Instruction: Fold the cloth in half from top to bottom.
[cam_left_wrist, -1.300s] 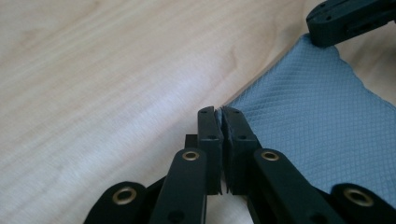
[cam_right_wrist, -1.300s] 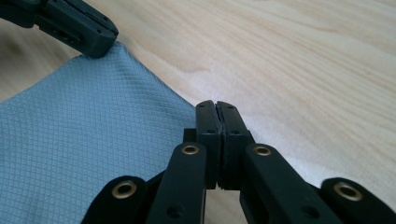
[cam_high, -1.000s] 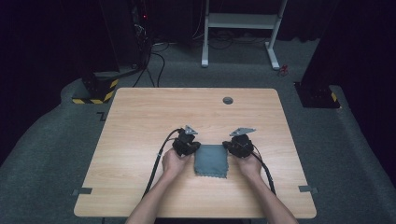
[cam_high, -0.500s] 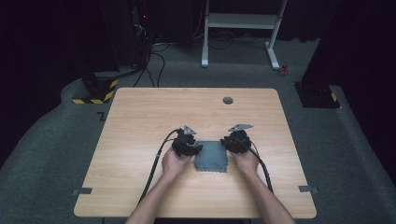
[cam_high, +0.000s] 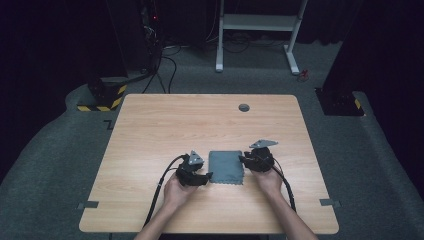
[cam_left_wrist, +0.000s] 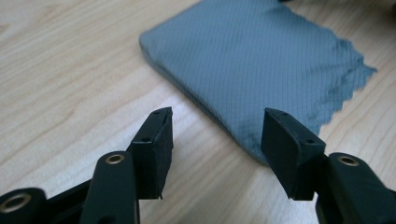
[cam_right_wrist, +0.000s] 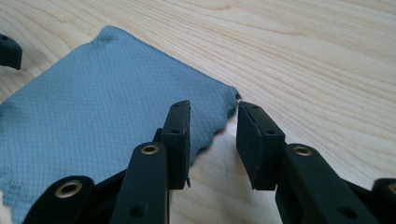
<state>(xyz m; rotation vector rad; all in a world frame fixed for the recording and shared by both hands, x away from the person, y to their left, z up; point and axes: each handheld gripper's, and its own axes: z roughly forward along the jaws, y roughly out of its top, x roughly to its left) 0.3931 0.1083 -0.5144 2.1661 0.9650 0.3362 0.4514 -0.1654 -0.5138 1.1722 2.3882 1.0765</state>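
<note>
While it lies flat on the wooden table (cam_high: 150, 125), the folded grey cloth (cam_high: 226, 167) shows a fine grid weave, one thick folded edge and a wavy cut edge. It sits near the table's front, between the two grippers. The left gripper (cam_high: 202, 176), just beside the cloth's near left corner, has just been opening and stands wide with nothing gripped. The right gripper (cam_high: 243, 159), at the far right corner, has also been opening, its narrower gap holding nothing.
</note>
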